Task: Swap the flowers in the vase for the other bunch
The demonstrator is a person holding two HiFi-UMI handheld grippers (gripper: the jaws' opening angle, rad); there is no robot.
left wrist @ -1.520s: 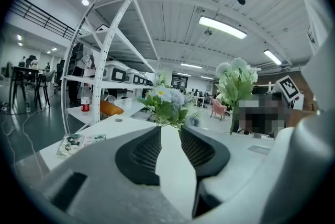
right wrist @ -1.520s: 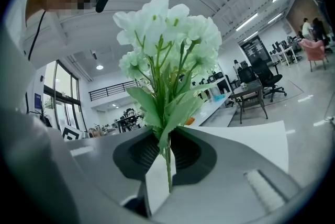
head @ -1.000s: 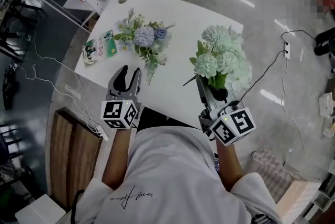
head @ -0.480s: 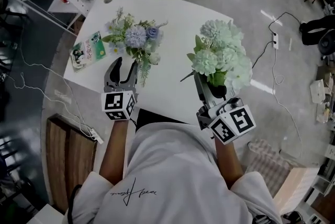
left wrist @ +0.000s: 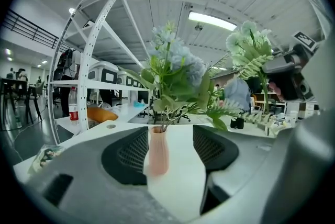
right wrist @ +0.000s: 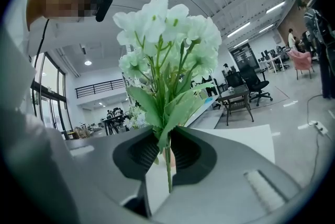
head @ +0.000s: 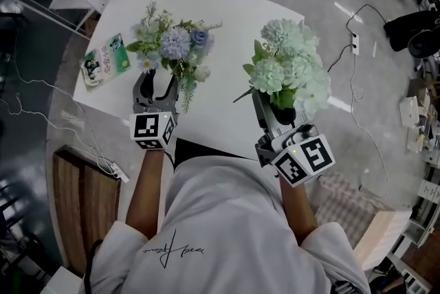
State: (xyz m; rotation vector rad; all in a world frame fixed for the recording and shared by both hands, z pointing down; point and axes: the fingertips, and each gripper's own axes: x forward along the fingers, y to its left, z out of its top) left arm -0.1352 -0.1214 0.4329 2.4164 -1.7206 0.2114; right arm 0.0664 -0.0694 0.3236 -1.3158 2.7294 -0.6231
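Vase [left wrist: 158, 150] with blue bunch [head: 173, 45] stands near the desk [head: 227, 18] left near edge, my left gripper [head: 156, 81] opening its jaws around it without touching, presumably to brace it, while my right gripper [head: 265, 110] pinches the green bunch [head: 289, 73] stems upright, staged for swap-in.

The left gripper [left wrist: 170, 150] has its jaws apart and opening. The pink vase [left wrist: 158, 150] stands upright on the white table [left wrist: 180, 191] in the gap between them, nearer the left jaw, with no pad pressing it. A blue and white bunch [left wrist: 175, 68] rises from the vase; left of the vase are a white rack [left wrist: 86, 60] and a bottle [left wrist: 73, 105], and to its upper right a pale green bunch [left wrist: 250, 49] shows by the right gripper [left wrist: 288, 74].
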